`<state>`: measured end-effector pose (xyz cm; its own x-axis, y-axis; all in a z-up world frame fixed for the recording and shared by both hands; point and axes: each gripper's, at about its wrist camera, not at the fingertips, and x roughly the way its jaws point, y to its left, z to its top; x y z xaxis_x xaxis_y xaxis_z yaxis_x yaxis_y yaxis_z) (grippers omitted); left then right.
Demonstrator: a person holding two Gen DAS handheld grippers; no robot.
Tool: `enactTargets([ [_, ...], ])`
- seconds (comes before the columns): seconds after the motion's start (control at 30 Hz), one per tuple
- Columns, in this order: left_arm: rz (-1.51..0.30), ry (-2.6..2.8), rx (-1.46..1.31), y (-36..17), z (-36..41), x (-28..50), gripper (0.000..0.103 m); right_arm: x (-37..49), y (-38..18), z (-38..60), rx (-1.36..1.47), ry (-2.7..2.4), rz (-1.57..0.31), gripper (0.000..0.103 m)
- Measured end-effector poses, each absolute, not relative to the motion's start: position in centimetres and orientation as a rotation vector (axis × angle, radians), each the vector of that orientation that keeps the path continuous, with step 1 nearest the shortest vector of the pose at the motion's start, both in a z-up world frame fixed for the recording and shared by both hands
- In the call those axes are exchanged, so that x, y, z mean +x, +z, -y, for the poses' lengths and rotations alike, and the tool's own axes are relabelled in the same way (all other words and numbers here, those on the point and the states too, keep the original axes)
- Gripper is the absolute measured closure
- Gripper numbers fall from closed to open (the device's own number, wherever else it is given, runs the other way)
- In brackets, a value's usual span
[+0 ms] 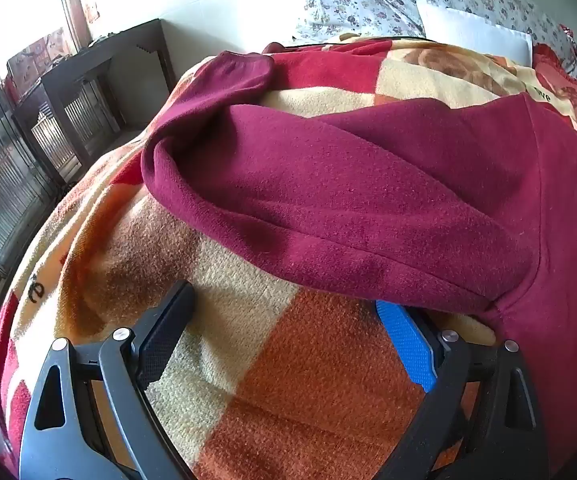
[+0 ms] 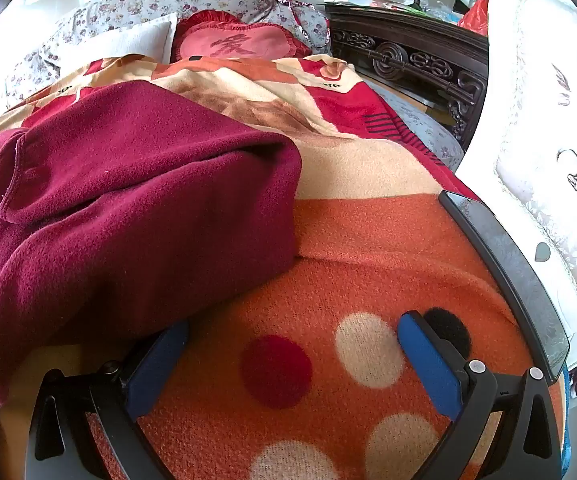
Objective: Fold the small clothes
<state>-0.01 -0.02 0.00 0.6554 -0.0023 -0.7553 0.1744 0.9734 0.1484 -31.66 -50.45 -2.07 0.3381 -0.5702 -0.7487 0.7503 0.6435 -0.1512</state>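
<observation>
The left gripper (image 1: 284, 312) has its fingers spread wide with nothing between them but the orange-and-cream blanket (image 1: 288, 380) below. Its blue pad (image 1: 406, 344) sits just under the lower edge of the maroon garment (image 1: 348, 200); whether pad and cloth touch cannot be told. The black finger (image 1: 166, 332) on the other side is well clear of the fabric.

The right gripper (image 2: 292, 344) is likewise spread, empty, over a patch of blanket (image 2: 368, 264) with red, cream and black dots. Its left blue pad (image 2: 156, 368) lies at the garment's hem, partly shadowed by it; the right pad (image 2: 428, 364) is apart from the cloth.

The garment (image 2: 128, 208) is a fleecy maroon top lying on the blanket between the two grippers. In the left wrist view a sleeve (image 1: 288, 184) runs as a long tube from the body at right up and leftward, bending toward its cuff (image 1: 236, 72) (the cuff end points away from the camera). In the right wrist view a folded layer forms a corner (image 2: 284, 152) pointing right.

Beyond lie a white pillow (image 2: 128, 44), a red cushion (image 2: 240, 44), a floral quilt (image 2: 160, 0), a dark carved bed frame (image 2: 408, 60) and a dark wooden cabinet (image 1: 88, 92).
</observation>
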Motion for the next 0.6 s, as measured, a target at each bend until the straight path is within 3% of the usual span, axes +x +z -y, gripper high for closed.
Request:
enactTargets([
  [0.6,-0.859,-0.108,0.194,-0.02,0.03,-0.02,0.011,-31.67,-2.06,50.44,0.237,-0.870,-0.868,0.000],
])
